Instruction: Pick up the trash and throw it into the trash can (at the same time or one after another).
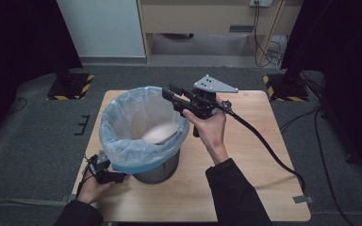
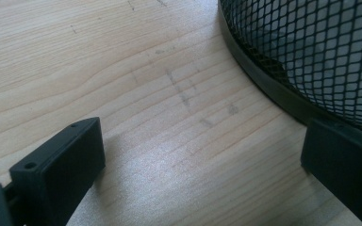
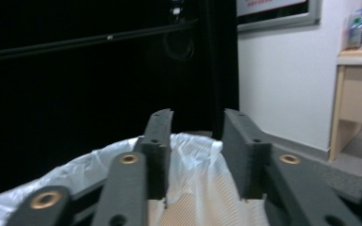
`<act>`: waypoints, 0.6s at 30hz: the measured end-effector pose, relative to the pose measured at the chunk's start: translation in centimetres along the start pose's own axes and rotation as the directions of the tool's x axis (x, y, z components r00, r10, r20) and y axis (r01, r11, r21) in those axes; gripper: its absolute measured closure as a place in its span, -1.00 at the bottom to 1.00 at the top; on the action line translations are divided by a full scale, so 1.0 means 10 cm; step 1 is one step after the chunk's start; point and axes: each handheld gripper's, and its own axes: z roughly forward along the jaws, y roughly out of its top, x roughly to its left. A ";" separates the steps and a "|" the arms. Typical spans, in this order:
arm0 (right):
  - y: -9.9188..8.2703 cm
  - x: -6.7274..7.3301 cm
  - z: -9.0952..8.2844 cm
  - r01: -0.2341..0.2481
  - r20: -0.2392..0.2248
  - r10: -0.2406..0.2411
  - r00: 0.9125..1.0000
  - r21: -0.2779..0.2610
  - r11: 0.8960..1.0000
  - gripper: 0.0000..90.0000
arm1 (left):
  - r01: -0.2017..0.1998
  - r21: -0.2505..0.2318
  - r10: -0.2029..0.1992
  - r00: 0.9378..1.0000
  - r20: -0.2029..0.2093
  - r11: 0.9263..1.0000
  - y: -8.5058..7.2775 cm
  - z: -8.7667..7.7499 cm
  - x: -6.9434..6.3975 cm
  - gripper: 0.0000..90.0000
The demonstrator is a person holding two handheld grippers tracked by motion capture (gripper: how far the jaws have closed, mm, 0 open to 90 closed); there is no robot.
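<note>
A metal mesh bin (image 1: 159, 170) lined with a pale blue plastic bag (image 1: 122, 120) stands on the wooden table (image 1: 250, 183). Inside the bag sits a pale, blurred shape (image 1: 160, 133); I cannot tell what it is. My right gripper (image 1: 168, 94) hovers over the bin's far right rim, open, with nothing between its fingers. In the right gripper view the right gripper (image 3: 198, 117) points across the bag's crumpled edge (image 3: 193, 153). My left gripper (image 1: 118, 178) rests low at the bin's near left foot. In the left gripper view the left gripper (image 2: 202, 141) is open, one jaw close to the bin's black base ring (image 2: 264, 82).
Bare table (image 2: 122, 61) lies to the right of and in front of the bin. The right gripper's cable (image 1: 268, 148) trails over the table's right half. Grey carpet (image 1: 37, 136) surrounds the table, with stand feet (image 1: 70, 84) at the back corners.
</note>
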 end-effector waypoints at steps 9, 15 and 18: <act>0.11 -0.26 -0.32 -0.012 0.118 0.023 0.993 -0.090 0.996 -0.14 | 0.000 0.000 0.000 1.000 0.001 1.000 0.00 0.00 0.00 -1.00; -0.08 -0.51 -0.59 -0.002 0.226 0.015 0.974 -0.055 0.998 -0.28 | 0.000 0.000 0.000 1.000 0.001 1.000 0.00 0.00 0.00 -1.00; -0.25 -0.63 -0.71 -0.018 0.261 0.023 0.965 -0.025 1.000 -0.32 | 0.000 0.000 0.000 1.000 0.001 1.000 0.00 0.00 0.00 -1.00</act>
